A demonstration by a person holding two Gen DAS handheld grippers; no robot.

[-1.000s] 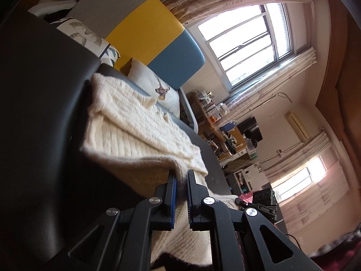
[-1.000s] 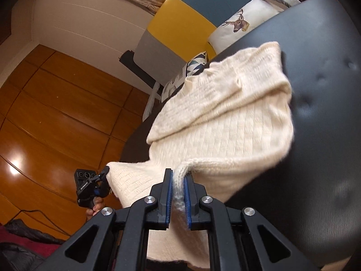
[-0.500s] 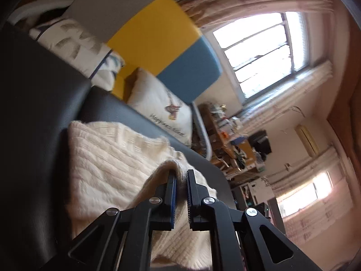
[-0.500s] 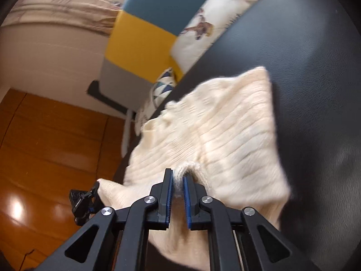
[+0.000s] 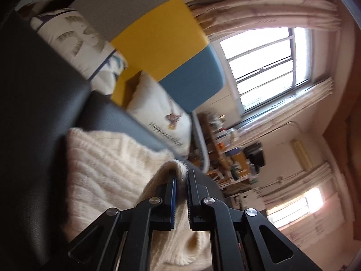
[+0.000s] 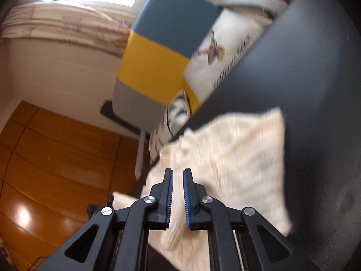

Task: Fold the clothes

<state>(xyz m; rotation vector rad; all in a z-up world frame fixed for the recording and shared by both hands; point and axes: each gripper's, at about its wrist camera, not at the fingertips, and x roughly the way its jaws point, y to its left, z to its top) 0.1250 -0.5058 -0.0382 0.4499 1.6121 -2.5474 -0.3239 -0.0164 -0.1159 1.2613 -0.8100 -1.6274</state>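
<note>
clamping a knit fold, the left gripper (image 5: 180, 176) holds the cream sweater (image 5: 108, 171) over a dark seat (image 5: 33, 113) edged by pillows (image 5: 162, 117). right wrist view: right gripper (image 6: 177, 176) pinches the sweater (image 6: 237, 149) near the seat's floor-side edge.

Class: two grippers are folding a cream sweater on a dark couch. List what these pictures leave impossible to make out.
- Right wrist view: sweater motion-blurred; knit pattern unreadable.
- Left wrist view: cushion lettering blurred.
- Left wrist view: shelf clutter too small and blurred.
- Both views: sweater's near edge hidden behind left gripper and right gripper.
</note>
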